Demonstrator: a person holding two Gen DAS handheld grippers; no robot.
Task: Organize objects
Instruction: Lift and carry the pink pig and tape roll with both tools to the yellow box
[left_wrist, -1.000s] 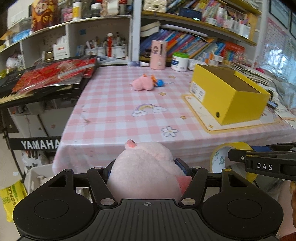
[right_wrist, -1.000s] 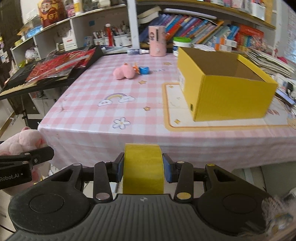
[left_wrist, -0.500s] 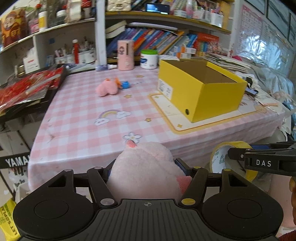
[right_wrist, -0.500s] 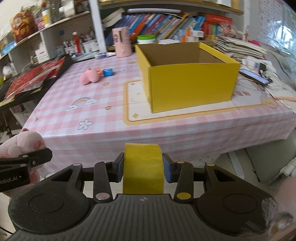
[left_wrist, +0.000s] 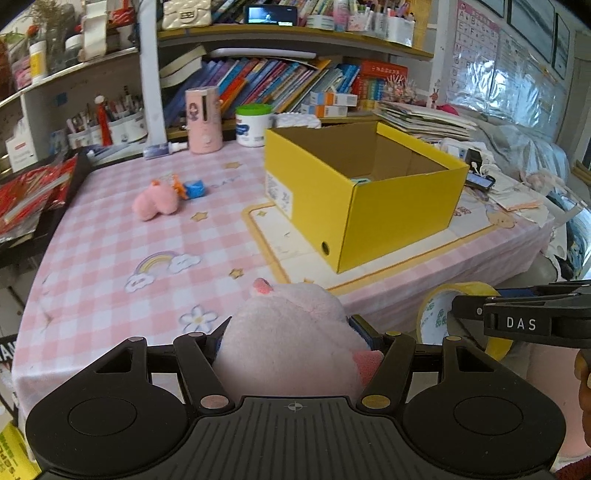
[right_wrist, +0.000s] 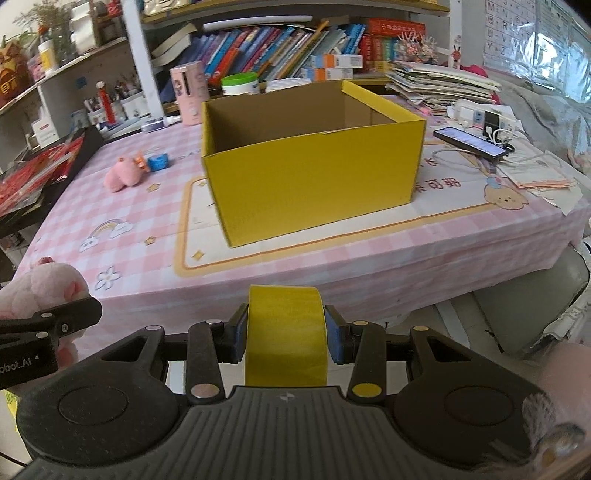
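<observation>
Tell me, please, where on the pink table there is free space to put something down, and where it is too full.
Free: the checked cloth between the small pink plush, the rainbow print and the near edge; also the mat strip before the yellow box. Crowded: right of the box, with phone, cables and papers; the back edge, with the pink canister and jar.

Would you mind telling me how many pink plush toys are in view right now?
2. One pink plush toy is clamped in the left gripper near the table's front edge; a smaller pink plush lies on the tablecloth left of the yellow box, which may hide more.
</observation>
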